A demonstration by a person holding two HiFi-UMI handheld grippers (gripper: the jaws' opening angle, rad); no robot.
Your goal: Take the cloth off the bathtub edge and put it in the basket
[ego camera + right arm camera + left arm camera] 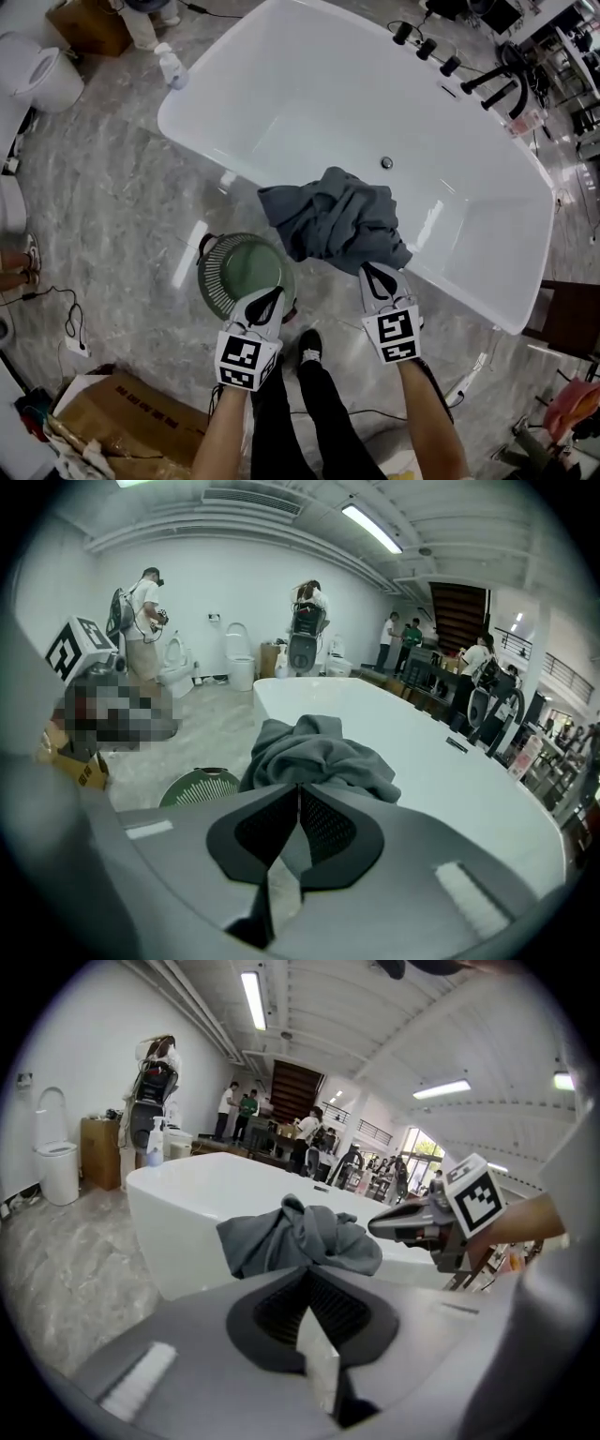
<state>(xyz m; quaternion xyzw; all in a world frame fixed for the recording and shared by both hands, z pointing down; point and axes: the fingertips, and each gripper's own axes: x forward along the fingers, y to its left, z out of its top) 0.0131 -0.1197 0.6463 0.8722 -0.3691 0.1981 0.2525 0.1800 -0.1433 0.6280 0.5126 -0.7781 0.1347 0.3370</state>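
The right gripper [298, 791] is holding its jaws pressed together with nothing between them. Its tip is sitting right at the near, lower fringe of the cloth [319, 752]; I cannot tell whether it is touching the fabric. The left gripper [307, 1277] is also holding its jaws together and empty. In the head view it is hovering over the near rim of the basket [234, 267], beside the right gripper and apart from the cloth.

The cloth is lying across the near long rim of the bathtub [309, 103], roughly midway along it. Part of it is spilling into the white hollow and part is hanging over the outer wall. Beyond it the inside of the tub is sloping away bare towards the drain [386, 163].

The basket is standing on the floor [112, 206] close against the tub's outer wall, just left of and below the cloth, with its round mouth facing up. Open marble is stretching away to the left of the basket. A cardboard box [122, 412] is lying well apart at the near left, and the person's shoe [309, 345] is resting just beside the basket's near right side.

The cloth is showing dark grey-blue, crumpled into thick folds and heaping up to a peak, with one flatter corner jutting left towards the basket.
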